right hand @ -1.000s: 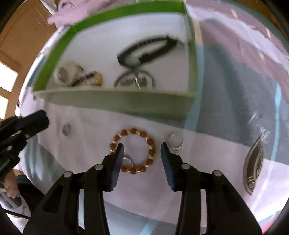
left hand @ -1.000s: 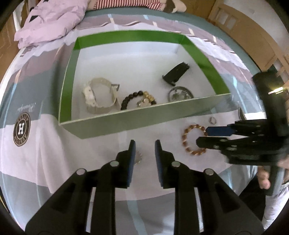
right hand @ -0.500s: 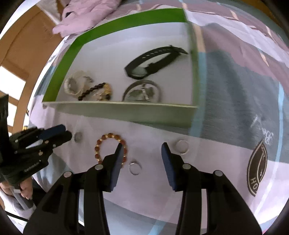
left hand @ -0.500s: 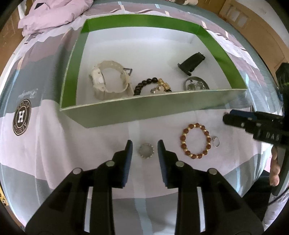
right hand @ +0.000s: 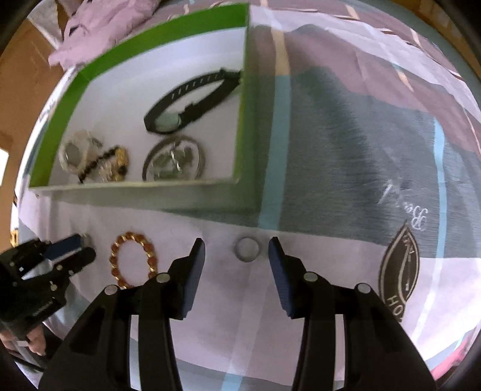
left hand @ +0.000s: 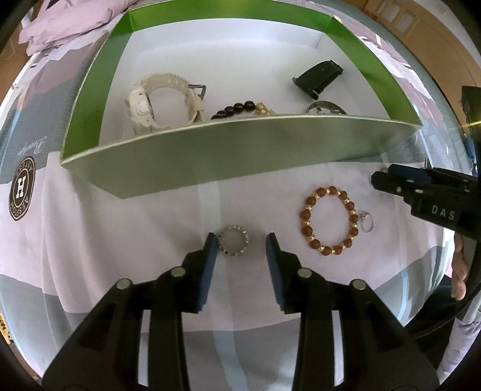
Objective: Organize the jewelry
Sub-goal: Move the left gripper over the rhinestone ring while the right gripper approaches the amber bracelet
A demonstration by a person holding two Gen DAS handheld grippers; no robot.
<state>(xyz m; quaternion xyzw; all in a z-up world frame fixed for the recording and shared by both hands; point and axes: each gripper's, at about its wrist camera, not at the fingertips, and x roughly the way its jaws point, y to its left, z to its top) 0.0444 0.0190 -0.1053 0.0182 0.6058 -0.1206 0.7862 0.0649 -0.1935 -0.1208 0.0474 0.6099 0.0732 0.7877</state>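
Observation:
A green-walled box (left hand: pixel 234 156) with a white floor holds a white watch (left hand: pixel 159 99), a black bead bracelet (left hand: pixel 234 109), a black band (left hand: pixel 318 78) and a silver bangle (right hand: pixel 174 159). On the bedspread in front lie a studded silver ring (left hand: pixel 234 244), a brown bead bracelet (left hand: pixel 329 221), a small clear ring (left hand: pixel 366 222) and a plain silver ring (right hand: pixel 247 249). My left gripper (left hand: pixel 240 245) is open around the studded ring. My right gripper (right hand: pixel 237 249) is open around the plain silver ring.
The box (right hand: pixel 144 195) stands on a striped bedspread (right hand: pixel 345 135) with round logos (left hand: pixel 21 192). A lilac garment (left hand: pixel 69 24) lies behind the box. A wooden bed frame (left hand: pixel 421 24) runs at the far right.
My left gripper opened wider and closed in on the studded ring. My right gripper swung right, away from the brown bracelet, and now frames the plain silver ring.

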